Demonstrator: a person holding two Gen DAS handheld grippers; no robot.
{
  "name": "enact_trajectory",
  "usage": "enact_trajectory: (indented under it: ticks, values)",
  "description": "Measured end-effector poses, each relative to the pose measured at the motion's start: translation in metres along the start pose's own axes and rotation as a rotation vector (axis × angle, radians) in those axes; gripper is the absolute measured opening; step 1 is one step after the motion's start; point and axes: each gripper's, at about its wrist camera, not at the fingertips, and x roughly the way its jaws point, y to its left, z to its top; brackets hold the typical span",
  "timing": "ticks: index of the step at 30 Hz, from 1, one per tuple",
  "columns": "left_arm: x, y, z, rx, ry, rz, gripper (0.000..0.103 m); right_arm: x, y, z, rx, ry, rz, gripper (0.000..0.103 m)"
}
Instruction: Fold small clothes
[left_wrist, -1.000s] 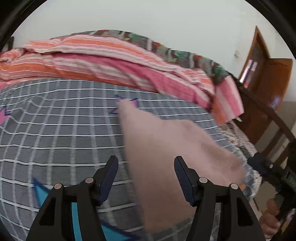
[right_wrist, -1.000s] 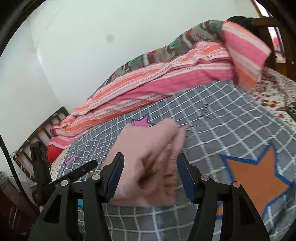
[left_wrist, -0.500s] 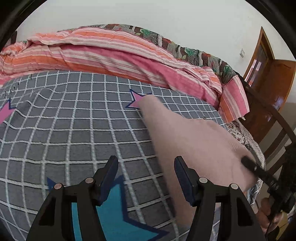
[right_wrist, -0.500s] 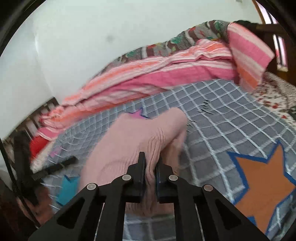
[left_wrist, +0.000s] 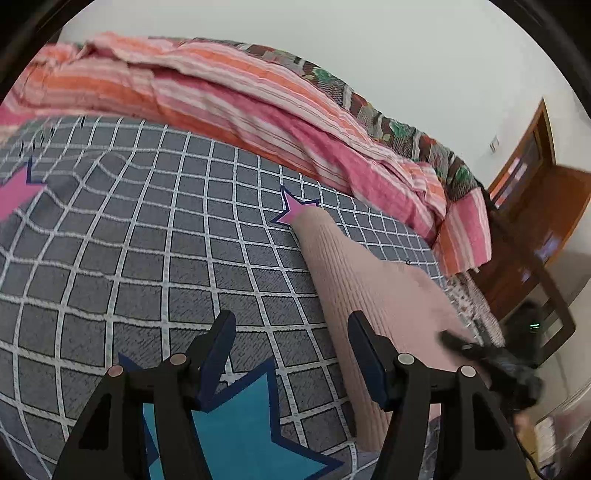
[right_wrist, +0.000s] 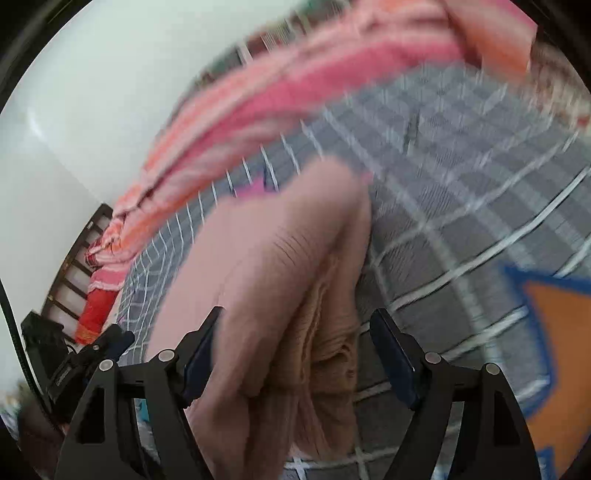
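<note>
A bed (left_wrist: 122, 266) fills both views, spread with a grey sheet crossed by a white grid and printed with stars in pink, teal and orange. Along its far edge lies a bunched blanket (left_wrist: 258, 107) striped in pink, orange and white. On the sheet rests the pale pink garment (left_wrist: 354, 273), a ribbed knit laid in a long band; seen from the left wrist, its narrow far end touches a small pink star (left_wrist: 295, 210) and it widens toward the near right side of the bed. From the right wrist, the garment (right_wrist: 273, 266) shows a rounded fold with bunched, deeper-toned ribbing gathered at its near end. The left gripper (left_wrist: 291, 354) hangs released over bare sheet just beside the garment's left edge, nothing between its fingers. The right gripper (right_wrist: 295, 350) has just been opening; its jaws now stand wide on either side of the gathered knit, the pads clear of the cloth.
</note>
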Motion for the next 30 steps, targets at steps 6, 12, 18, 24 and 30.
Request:
enact_trajectory:
  ticks: [6, 12, 18, 24, 30]
  values:
    - [-0.009, 0.016, -0.001, -0.027, -0.008, 0.000, 0.061, 0.015, 0.004, 0.004, -0.004, -0.005, 0.015, 0.072]
    - [-0.008, 0.027, -0.002, -0.052, 0.007, 0.014, 0.061, 0.010, 0.018, 0.011, -0.031, -0.002, 0.031, 0.040]
    - [-0.014, 0.034, -0.003, -0.017, 0.009, 0.072, 0.061, -0.022, 0.069, 0.023, -0.096, -0.072, 0.015, 0.036]
    - [-0.033, 0.052, 0.001, -0.050, -0.017, 0.061, 0.061, -0.020, 0.160, 0.036, -0.206, -0.114, -0.132, 0.035]
    - [-0.062, 0.066, 0.008, -0.049, -0.073, 0.077, 0.061, -0.004, 0.220, 0.045, -0.241, -0.113, -0.102, 0.035]
